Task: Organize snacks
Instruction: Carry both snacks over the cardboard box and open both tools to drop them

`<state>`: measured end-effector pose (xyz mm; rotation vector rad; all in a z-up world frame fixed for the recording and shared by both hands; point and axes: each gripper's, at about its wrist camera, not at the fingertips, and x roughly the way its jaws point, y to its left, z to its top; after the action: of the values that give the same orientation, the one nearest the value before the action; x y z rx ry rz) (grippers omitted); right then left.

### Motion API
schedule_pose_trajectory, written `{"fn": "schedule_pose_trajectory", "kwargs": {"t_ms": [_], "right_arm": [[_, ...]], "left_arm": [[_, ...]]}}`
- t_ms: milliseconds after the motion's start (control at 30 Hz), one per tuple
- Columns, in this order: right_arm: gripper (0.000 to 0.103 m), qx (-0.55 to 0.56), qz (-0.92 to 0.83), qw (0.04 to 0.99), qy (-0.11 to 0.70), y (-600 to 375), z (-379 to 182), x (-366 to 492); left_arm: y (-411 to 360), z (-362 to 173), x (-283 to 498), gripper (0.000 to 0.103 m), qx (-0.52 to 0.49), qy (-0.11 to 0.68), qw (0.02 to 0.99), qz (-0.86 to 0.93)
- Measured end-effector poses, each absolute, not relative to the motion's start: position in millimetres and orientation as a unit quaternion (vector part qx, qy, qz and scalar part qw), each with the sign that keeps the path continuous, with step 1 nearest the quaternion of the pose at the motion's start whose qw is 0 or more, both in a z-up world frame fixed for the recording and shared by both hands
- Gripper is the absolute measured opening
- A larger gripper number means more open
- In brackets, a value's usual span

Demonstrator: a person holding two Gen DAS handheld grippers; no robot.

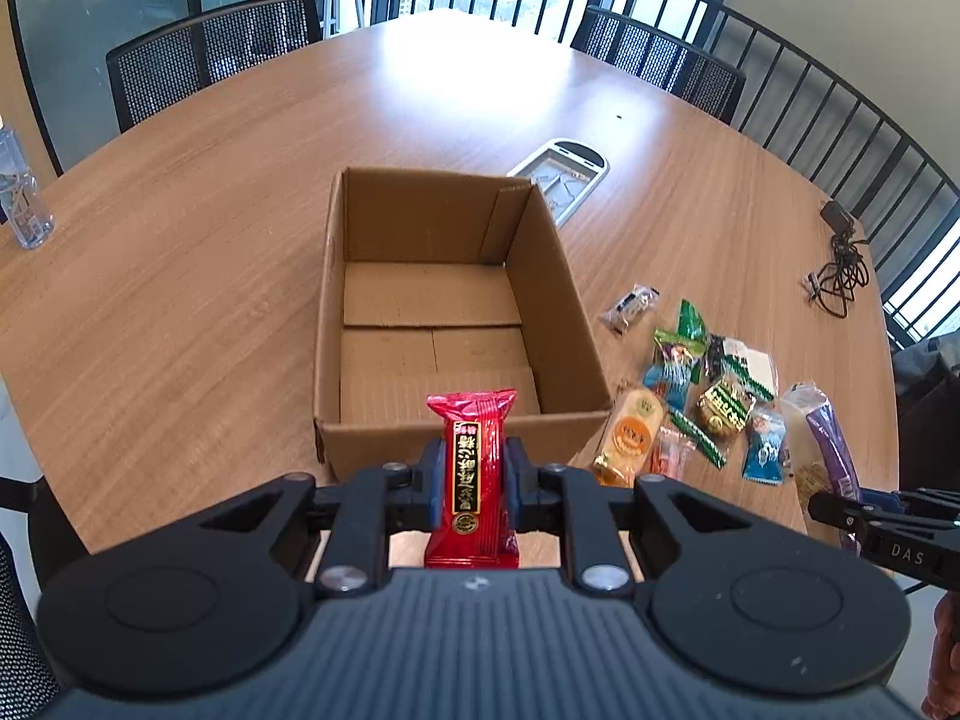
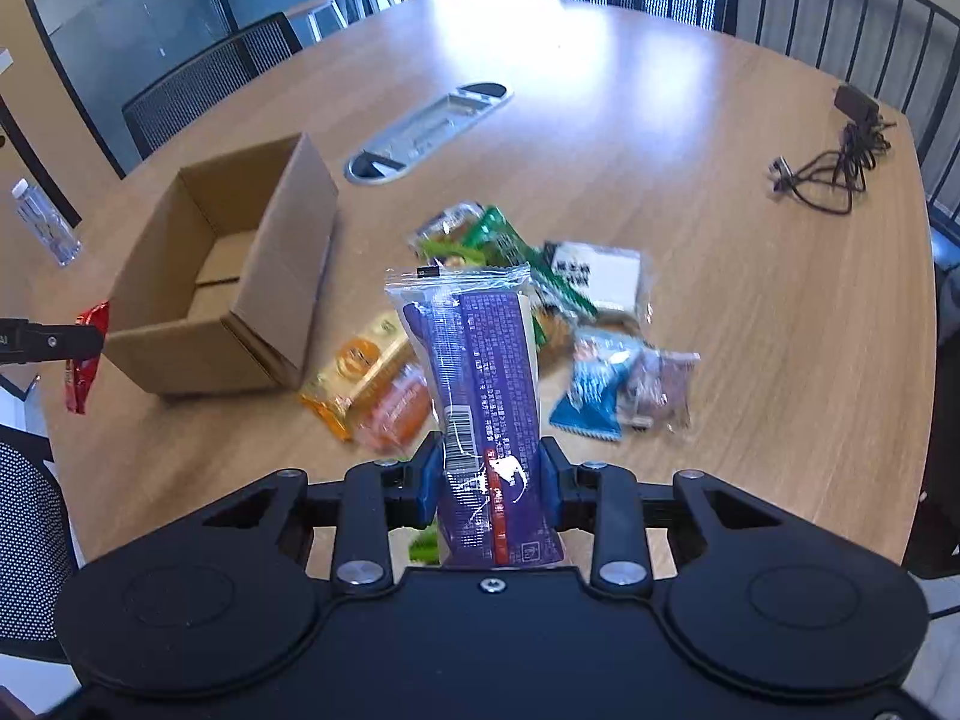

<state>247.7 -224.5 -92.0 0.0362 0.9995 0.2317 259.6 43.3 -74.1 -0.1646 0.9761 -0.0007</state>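
Snacks in small wrappers lie in a loose heap (image 1: 708,408) on the wooden tabletop (image 1: 210,240), just right of an open cardboard box (image 1: 444,312) whose floor shows bare. Two have left the heap. The left gripper (image 1: 474,483) has its fingers pressed onto the sides of a red packet (image 1: 474,468), which stands upright between them in front of the box's near wall. The right gripper (image 2: 489,480) has its fingers clamped on a purple-and-clear packet (image 2: 486,372), held above the heap and blocking part of it in the right wrist view.

Among the pieces left on the tabletop are an orange packet (image 2: 366,384) nearest the box corner, green-striped wrappers (image 2: 504,246), a white-and-black one (image 2: 594,270) and a blue one (image 2: 591,396).

Farther off, a grey oval cable hatch (image 2: 429,126) sits flush in the tabletop beyond the box. A coiled black cable with its adapter (image 2: 840,162) lies at the far right, well apart from the snacks. A clear water bottle (image 1: 21,198) stands at the far left edge. Black mesh chairs (image 1: 210,54) ring the far side.
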Motion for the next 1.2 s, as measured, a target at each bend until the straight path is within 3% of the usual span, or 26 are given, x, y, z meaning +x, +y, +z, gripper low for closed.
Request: {"fn": "schedule_pose_trajectory", "kwargs": {"t_ms": [533, 1200], "right_arm": [[0.032, 0.036, 0.167, 0.887, 0.430, -155.3, -43.7, 285.6], [0.032, 0.018, 0.192, 0.875, 0.444, -91.4, -49.4, 325.2]], "left_arm": [[74.9, -70.9, 293.7, 0.019, -0.093, 0.457, 0.885, 0.011], [85.9, -98.9, 332.7, 0.019, -0.097, 0.489, 0.867, -0.001]]}}
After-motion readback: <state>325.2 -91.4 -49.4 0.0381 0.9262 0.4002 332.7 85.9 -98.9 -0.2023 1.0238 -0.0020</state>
